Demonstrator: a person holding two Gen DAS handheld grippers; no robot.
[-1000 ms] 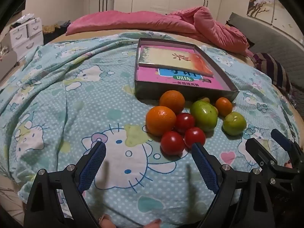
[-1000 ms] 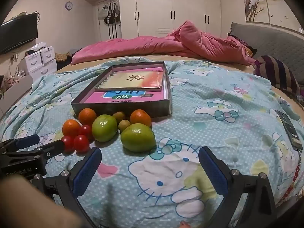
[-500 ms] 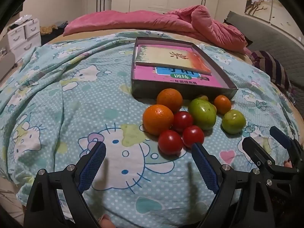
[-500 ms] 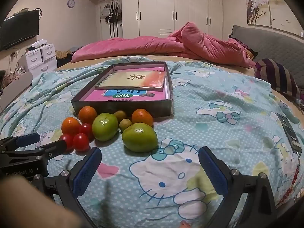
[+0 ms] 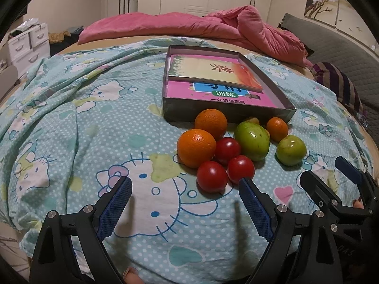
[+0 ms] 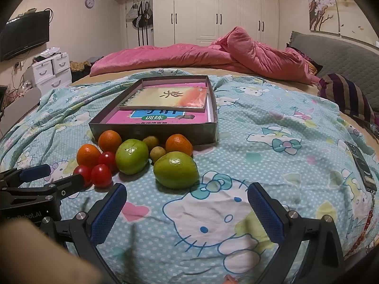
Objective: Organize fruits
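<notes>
Blue-padded left gripper (image 5: 186,193) and right gripper (image 6: 187,197) hover level, jaws spread, facing the fruits (image 5: 233,145).

Warm indoor light, fairly dim, coming from above: bright glare on the wardrobe (image 6: 213,11) doors behind the bed. Small highlights glint on the fruits (image 5: 236,146), with soft shadows beneath them on the sheet (image 6: 260,142). Fisheye bends everything (black vignette at the corners). A blurred tan shape fills the right view's lower-left corner.

A home bedroom — a bed (image 6: 272,123) with cartoon-print sheet, pink quilt (image 6: 213,54), white wardrobes (image 6: 213,11), wall-mounted television (image 6: 23,35).
</notes>
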